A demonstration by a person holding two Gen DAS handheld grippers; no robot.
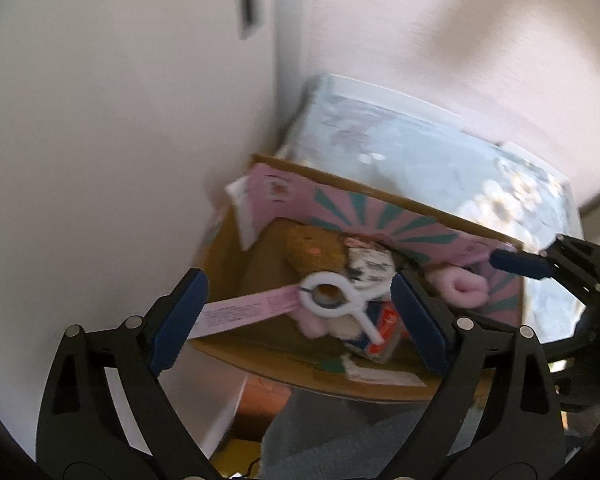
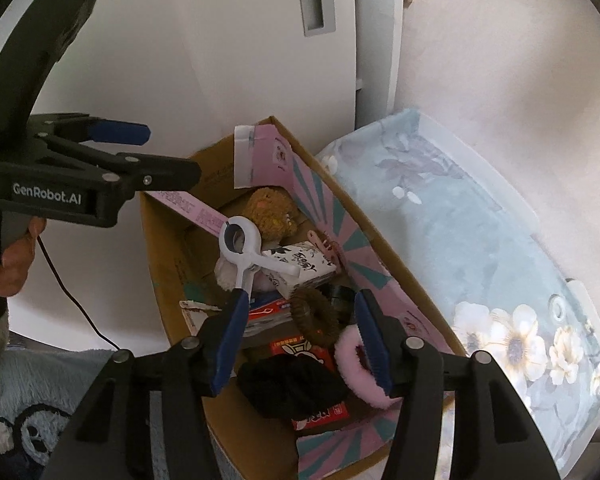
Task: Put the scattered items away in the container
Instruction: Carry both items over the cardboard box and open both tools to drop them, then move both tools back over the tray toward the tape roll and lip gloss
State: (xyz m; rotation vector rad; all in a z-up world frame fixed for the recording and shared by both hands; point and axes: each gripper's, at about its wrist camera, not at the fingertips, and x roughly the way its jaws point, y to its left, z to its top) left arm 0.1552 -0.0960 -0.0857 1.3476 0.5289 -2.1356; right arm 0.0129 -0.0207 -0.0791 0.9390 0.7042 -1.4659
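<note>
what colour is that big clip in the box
White; the clip shows best in the right wrist view, lying atop the box's contents.

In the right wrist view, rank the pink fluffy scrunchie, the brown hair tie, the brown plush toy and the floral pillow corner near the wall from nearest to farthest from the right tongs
1. Pink fluffy scrunchie: against the right-side finger of the right tongs.
2. Brown hair tie: just beyond the fingertips, in the box.
3. Brown plush toy: deep in the box, toward its far end.
4. Floral pillow corner: outside the box, by the wall.
</note>
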